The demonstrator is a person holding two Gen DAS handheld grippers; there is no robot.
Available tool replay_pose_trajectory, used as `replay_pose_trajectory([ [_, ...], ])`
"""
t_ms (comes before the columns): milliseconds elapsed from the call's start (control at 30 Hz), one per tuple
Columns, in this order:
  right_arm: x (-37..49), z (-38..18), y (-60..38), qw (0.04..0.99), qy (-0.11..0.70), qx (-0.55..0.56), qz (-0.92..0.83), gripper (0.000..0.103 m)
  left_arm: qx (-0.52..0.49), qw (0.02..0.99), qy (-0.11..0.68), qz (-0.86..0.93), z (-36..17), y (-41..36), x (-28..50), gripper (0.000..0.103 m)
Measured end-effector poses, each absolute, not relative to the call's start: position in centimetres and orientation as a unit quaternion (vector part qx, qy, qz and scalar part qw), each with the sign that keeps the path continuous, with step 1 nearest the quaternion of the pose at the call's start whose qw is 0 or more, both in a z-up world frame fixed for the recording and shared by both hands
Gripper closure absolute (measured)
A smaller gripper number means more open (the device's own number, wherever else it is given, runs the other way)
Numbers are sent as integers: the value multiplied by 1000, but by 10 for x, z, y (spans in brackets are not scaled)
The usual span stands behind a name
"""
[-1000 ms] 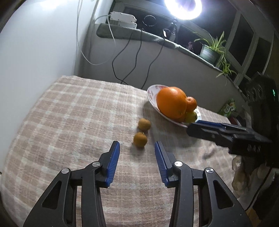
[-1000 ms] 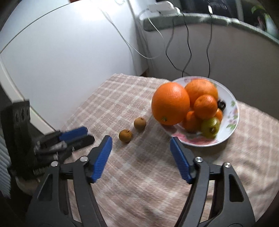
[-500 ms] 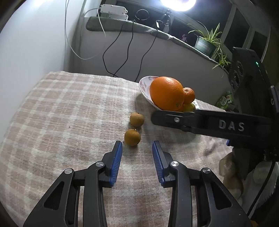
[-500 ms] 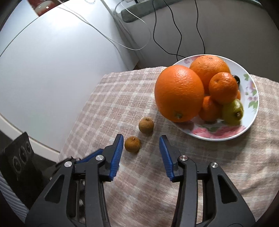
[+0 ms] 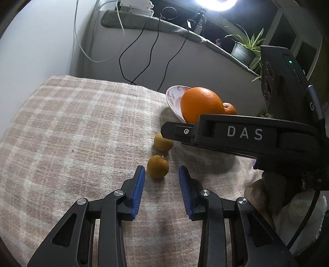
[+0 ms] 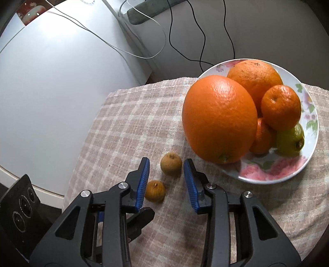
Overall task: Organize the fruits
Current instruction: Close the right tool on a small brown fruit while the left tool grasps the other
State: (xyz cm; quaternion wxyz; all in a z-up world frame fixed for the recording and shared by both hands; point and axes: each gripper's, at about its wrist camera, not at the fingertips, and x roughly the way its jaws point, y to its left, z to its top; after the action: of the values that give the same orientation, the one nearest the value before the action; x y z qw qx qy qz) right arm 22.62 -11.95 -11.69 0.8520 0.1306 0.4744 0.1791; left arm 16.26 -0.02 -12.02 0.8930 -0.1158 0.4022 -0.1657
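Two small brown fruits lie loose on the checked cloth, just beside the plate but outside it. The near fruit sits just ahead of the left gripper, whose blue-padded fingers stand apart with the fruit at the mouth of the gap, touching neither pad. The far fruit lies a little beyond it, closer to the plate, and is partly covered in the left view by the black body of the right gripper, marked DAS, which reaches in across it.

From the right wrist, the far fruit lies between the tips of the right gripper — its fingers are spread, with a clear gap on each side of the fruit. The near fruit lies just beside the left finger; whether it touches cannot be told.

On the plate sits a pile: a big orange at the edge nearest the loose fruits, a second orange behind it, a mandarin on top, another mandarin below, and a green fruit at the far side.

Behind the table, black cables hang down a grey wall, and a potted plant stands on the ledge under a bright lamp.
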Motion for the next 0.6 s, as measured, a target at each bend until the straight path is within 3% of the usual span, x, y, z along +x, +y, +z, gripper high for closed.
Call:
replay_pose_trajectory([
  [400,242,-132,-106,850,490,104,165,67,-115,888,412,-168,-132,2,171,71],
  [600,245,-135,-100,848,493,101,164,71,-107,887,419,-165,-135,-5,178,76],
])
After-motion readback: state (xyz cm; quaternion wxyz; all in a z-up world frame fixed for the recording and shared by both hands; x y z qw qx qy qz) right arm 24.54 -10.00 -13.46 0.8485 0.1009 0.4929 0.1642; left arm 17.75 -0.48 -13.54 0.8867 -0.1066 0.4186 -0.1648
